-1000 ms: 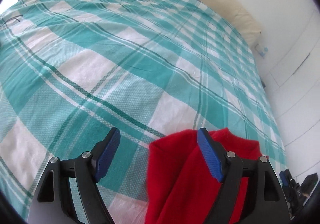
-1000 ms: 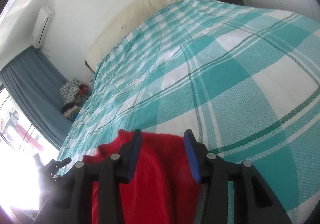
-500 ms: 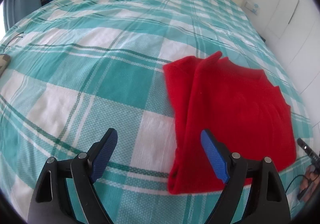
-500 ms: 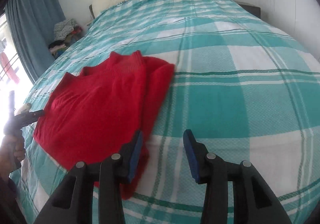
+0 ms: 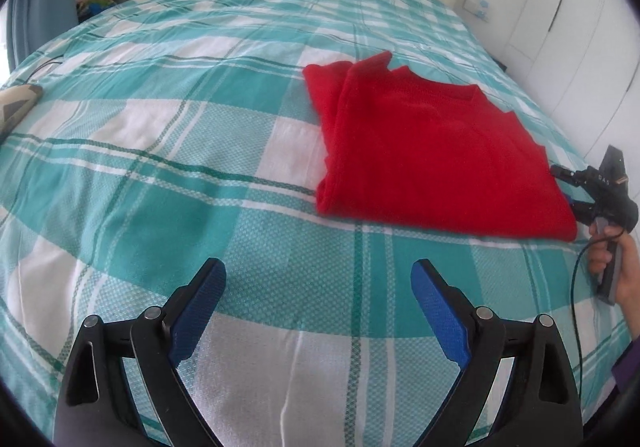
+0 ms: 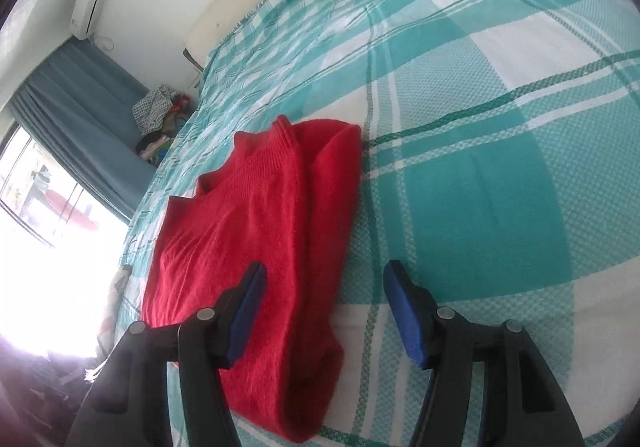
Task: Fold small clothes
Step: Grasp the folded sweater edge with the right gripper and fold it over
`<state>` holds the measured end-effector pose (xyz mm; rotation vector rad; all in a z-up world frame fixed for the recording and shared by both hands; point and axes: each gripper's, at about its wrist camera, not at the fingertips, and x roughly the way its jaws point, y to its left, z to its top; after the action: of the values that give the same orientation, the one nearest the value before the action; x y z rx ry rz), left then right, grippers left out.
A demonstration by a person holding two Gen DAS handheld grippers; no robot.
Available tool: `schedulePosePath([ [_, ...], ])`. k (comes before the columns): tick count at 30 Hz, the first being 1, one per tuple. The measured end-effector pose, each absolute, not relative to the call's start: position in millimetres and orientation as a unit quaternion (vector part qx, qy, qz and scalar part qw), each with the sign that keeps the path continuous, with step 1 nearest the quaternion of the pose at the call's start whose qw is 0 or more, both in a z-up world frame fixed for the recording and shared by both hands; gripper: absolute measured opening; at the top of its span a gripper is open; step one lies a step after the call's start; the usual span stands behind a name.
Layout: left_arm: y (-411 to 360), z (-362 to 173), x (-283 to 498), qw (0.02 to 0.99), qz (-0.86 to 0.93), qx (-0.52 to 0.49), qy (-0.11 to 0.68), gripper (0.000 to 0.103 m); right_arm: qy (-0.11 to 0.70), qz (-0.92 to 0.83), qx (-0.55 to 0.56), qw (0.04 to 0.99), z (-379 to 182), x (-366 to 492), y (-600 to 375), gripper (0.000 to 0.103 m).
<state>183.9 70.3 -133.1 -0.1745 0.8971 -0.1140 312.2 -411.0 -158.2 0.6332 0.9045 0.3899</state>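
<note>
**Lining up the next fold on the red sweater**

Left wrist view: the left gripper (image 5: 318, 289) hangs over bare bedspread with its blue-padded fingers spread wide and nothing between them. The red knitted sweater (image 5: 432, 155) lies flat on the teal-and-white checked bedspread (image 5: 168, 175), ahead and to the right, well apart from this tool. One side looks already turned in, leaving a long doubled edge on the sweater's left. At the far right, the right gripper (image 5: 568, 191) sits in the person's hand at the sweater's near right corner; its fingers are too small here to read.

Right wrist view: the right gripper (image 6: 322, 301) has its blue pads parted, empty, poised just above the sweater's (image 6: 256, 231) near edge, the left pad over the knit and the right pad over bedspread (image 6: 500, 183).

Judgement: the next step is probably a further fold, hem toward collar or the other side inward. To do it well, each tool should pinch all layers at a near corner, lift evenly and low, and lay the knit down without dragging the soft bedspread or letting the tucked side slip out.
</note>
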Motion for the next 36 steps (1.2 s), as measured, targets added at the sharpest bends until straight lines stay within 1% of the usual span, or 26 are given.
schedulePosePath([
  [1,75,-134,185,0.895,-0.056,-0.092,0.434,0.095,0.434,0.188,0.3,0.829,-161,317,-405,0.056],
  [2,79,-133,186,0.895,-0.058,-0.1,0.432,0.095,0.445,0.184,0.293,0.826,-162,323,-399,0.027],
  [3,84,-130,186,0.896,-0.057,-0.106,0.427,0.095,0.459,0.173,0.278,0.826,-163,326,-391,0.009],
  [5,92,-125,186,0.901,-0.048,-0.106,0.417,0.095,0.459,0.155,0.26,0.835,-151,326,-380,0.009],
  [9,105,-123,193,0.902,-0.026,-0.104,0.418,0.095,0.434,0.178,0.272,0.84,-104,327,-346,0.009],
  [12,115,-122,196,0.897,-0.032,-0.135,0.42,0.095,0.424,0.209,0.262,0.841,-69,336,-299,0.009],
  [15,122,-117,193,0.902,-0.031,-0.139,0.409,0.095,0.429,0.24,0.235,0.839,-54,346,-240,0.009],
  [18,128,-114,192,0.906,-0.012,-0.133,0.403,0.095,0.438,0.258,0.213,0.834,-59,355,-181,0.009],
  [21,139,-114,191,0.904,-0.008,-0.148,0.4,0.094,0.451,0.262,0.19,0.832,-77,360,-131,0.009],
  [28,153,-113,193,0.903,0.001,-0.17,0.395,0.094,0.472,0.254,0.145,0.832,-119,360,-66,0.01],
  [29,154,-113,193,0.902,0.002,-0.172,0.397,0.094,0.474,0.256,0.134,0.832,-122,359,-61,0.018],
  [30,155,-114,193,0.9,0.003,-0.175,0.398,0.094,0.48,0.264,0.135,0.826,-126,358,-58,0.023],
  [31,157,-114,193,0.9,0.004,-0.18,0.398,0.094,0.489,0.289,0.153,0.808,-127,356,-59,0.044],
  [32,159,-114,192,0.899,0.003,-0.185,0.398,0.094,0.492,0.323,0.176,0.789,-126,353,-61,0.059],
  [36,164,-112,191,0.896,0.002,-0.204,0.394,0.094,0.461,0.394,0.201,0.769,-92,330,-84,0.06],
])
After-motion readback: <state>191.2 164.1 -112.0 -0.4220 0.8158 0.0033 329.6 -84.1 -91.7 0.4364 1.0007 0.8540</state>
